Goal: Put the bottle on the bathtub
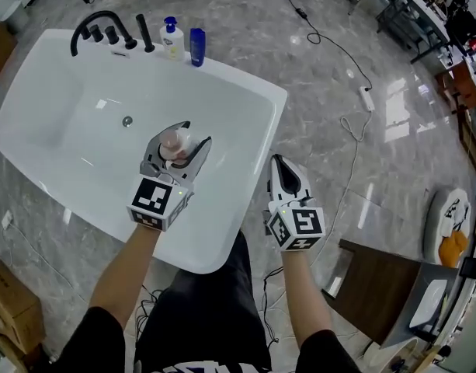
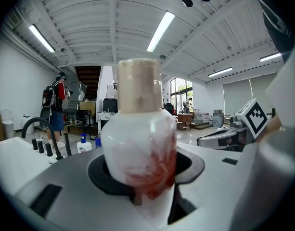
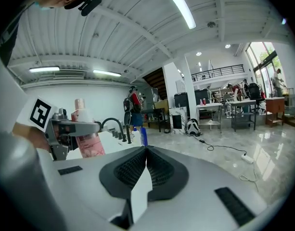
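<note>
My left gripper (image 1: 183, 142) is shut on a white bottle with red print and a beige cap (image 1: 174, 142), held upright over the white bathtub (image 1: 245, 99). In the left gripper view the bottle (image 2: 140, 143) fills the middle between the jaws. My right gripper (image 1: 288, 176) hangs beside the tub's near right rim, shut with nothing in it. In the right gripper view its jaws (image 3: 146, 153) meet, and the held bottle (image 3: 87, 136) shows at the left.
On the tub's far rim stand a black faucet (image 1: 98, 28), a white pump bottle (image 1: 172, 39) and a blue bottle (image 1: 197, 47). A white cable (image 1: 354, 123) runs over the marble floor. A dark table (image 1: 377, 286) stands at the right, and cardboard boxes (image 1: 8, 309) at the lower left.
</note>
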Demonstrator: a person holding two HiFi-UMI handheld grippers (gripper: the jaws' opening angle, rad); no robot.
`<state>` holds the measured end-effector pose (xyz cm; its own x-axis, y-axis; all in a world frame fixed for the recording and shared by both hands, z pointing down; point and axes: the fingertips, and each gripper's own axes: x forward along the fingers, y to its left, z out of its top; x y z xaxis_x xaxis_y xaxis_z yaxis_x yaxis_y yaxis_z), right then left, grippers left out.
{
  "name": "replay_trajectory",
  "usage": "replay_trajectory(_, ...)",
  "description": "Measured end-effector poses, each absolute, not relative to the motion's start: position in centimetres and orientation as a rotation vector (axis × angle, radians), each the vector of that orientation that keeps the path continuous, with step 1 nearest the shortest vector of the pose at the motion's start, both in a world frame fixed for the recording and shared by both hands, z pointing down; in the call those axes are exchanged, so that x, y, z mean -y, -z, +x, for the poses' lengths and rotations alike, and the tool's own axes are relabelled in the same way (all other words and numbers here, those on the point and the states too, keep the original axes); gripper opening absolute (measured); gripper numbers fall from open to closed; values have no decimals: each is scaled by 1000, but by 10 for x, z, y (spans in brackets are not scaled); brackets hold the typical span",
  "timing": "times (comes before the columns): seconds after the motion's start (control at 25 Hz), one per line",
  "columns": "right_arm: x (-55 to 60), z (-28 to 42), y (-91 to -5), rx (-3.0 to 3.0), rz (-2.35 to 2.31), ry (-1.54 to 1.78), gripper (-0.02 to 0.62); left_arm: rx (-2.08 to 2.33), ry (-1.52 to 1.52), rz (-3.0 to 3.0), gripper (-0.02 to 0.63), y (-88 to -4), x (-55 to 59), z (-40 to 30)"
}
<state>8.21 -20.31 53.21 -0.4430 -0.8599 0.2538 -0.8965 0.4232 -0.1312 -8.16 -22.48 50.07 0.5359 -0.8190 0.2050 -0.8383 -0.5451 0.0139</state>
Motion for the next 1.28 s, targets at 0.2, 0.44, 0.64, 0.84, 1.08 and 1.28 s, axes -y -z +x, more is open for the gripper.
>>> replay_trajectory(0.2, 247, 78, -555, 2521, 1557, -388, 23, 1464, -275, 2659, 204, -524, 272, -77)
replay_trajectory(0.44, 294, 73, -574, 2535, 1537, -405, 24, 1473, -295, 2653, 204, -546, 325, -68)
replay_trajectory(0.64, 333, 79, -582, 2547, 1526, -420, 25, 1488, -306, 2641, 204, -561, 368, -57)
replay_trajectory(0.84, 370, 84, -594, 2560, 1491, -440, 24, 1512, -286, 2598, 204, -580, 411, -49)
replay_trajectory(1.08, 408, 89, -613, 2557, 1459, -480, 24, 1558, -317, 2590, 204, -594, 459, -40)
replay_trajectory(1.28, 435, 89, -625, 2568, 1432, -506, 24, 1567, -331, 2609, 204, -614, 494, -34)
